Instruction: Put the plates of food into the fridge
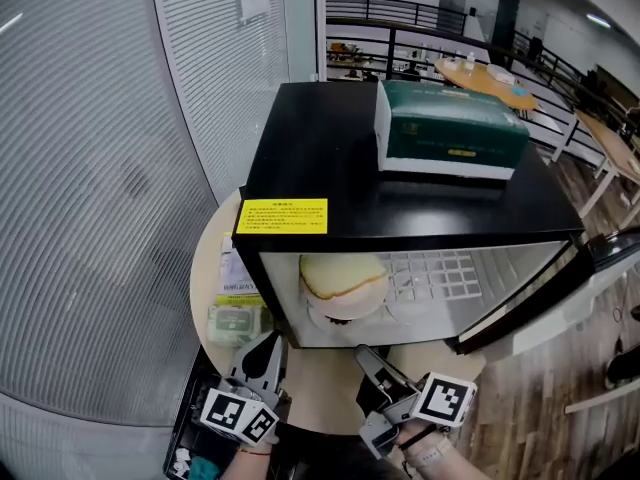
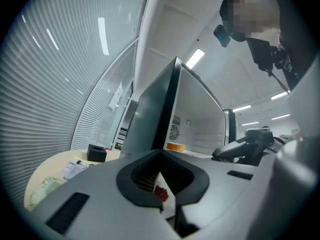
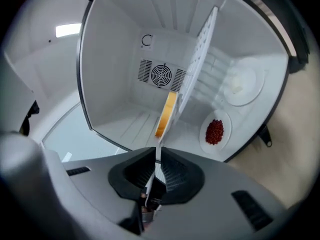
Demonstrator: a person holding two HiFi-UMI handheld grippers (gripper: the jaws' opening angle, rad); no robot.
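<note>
With the bread plate (image 1: 345, 314) on the shelf (image 1: 440, 273) of the fridge (image 1: 320, 158) and the bean plate (image 3: 222, 119) below, loading looks done; the left gripper (image 1: 264, 351), jaws together, and the right gripper (image 1: 366, 354), jaws barely apart, hang empty nearby, so next the right-hand door (image 1: 525, 293) needs pushing shut.

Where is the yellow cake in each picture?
Head view: the yellow cake sits mid-picture on the shelf of the fridge.
Left gripper view: the cake is small, near the centre, inside.
Right gripper view: the cake is central, turned edge-on.
Shared: the round fan grille behind it, both gripper views.
</note>
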